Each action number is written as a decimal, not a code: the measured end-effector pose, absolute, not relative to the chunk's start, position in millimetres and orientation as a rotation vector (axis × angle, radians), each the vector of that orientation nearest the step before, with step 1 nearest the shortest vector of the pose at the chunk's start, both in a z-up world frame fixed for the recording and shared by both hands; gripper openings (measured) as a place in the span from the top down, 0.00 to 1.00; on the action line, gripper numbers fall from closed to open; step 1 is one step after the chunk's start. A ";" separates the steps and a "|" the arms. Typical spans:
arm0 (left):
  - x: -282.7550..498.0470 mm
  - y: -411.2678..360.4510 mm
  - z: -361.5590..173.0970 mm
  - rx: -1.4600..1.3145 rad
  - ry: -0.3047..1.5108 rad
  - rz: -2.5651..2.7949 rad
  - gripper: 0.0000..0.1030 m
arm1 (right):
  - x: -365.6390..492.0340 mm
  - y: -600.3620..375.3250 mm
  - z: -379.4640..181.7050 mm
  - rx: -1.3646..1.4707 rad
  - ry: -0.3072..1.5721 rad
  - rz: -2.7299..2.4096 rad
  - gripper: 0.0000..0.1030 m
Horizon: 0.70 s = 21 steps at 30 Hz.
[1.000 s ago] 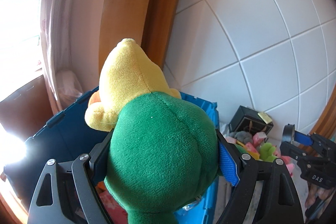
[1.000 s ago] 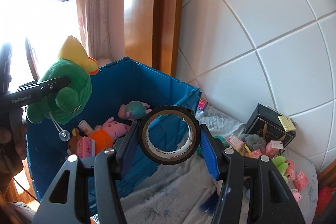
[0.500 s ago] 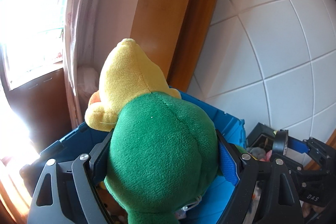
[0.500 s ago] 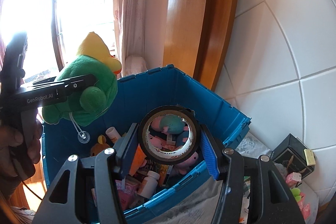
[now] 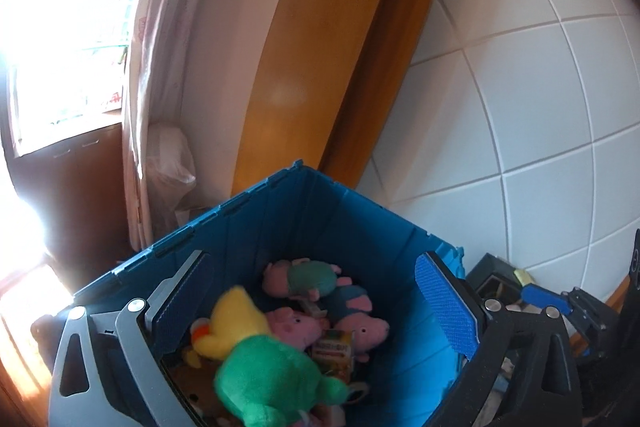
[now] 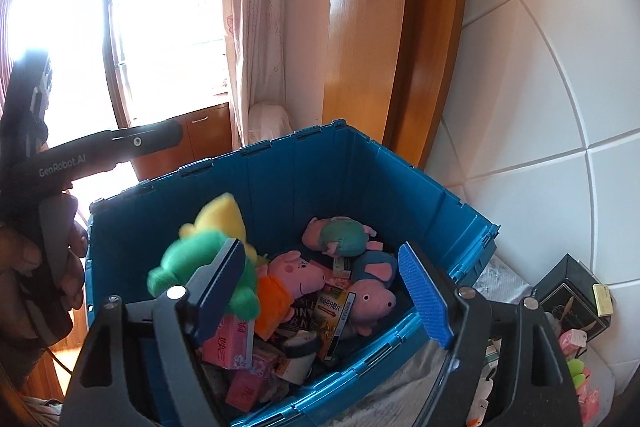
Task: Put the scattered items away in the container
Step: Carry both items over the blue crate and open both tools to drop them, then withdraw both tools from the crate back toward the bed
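The blue crate (image 5: 280, 215) (image 6: 304, 163) stands below both grippers. My left gripper (image 5: 316, 303) is open and empty above it. The green and yellow plush (image 5: 264, 371) (image 6: 208, 259) is blurred, dropping into the crate among pink pig plushes (image 6: 296, 275) and small boxes. My right gripper (image 6: 322, 287) is open and empty over the crate's near side. A dark tape roll (image 6: 300, 347) lies inside the crate below it. The left gripper's body (image 6: 100, 151) shows at the left of the right wrist view, held by a hand.
A black box (image 6: 572, 291) and small pink and green items (image 6: 576, 367) lie on the cloth right of the crate. A white tiled wall (image 6: 560, 107), a wooden frame (image 6: 372, 27) and a curtain (image 6: 252, 7) stand behind the crate.
Both grippers opened. The left let go of the green and yellow plush, the right let go of the tape roll; both went into the crate. Both views came closer over the crate.
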<state>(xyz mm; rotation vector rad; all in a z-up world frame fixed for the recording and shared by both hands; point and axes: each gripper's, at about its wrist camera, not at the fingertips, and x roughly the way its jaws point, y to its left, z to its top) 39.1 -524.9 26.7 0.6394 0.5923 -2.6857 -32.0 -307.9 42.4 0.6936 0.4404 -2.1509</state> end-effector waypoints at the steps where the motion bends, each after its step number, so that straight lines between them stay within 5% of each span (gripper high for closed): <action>1: 39.4 -524.9 26.2 0.639 0.594 -2.687 0.01 | -32.2 -307.6 42.9 0.693 0.440 -2.152 0.23; 21: 18.9 -471.4 22.1 0.761 0.519 -2.764 0.01 | -28.7 -231.3 33.2 0.724 0.305 -2.265 0.23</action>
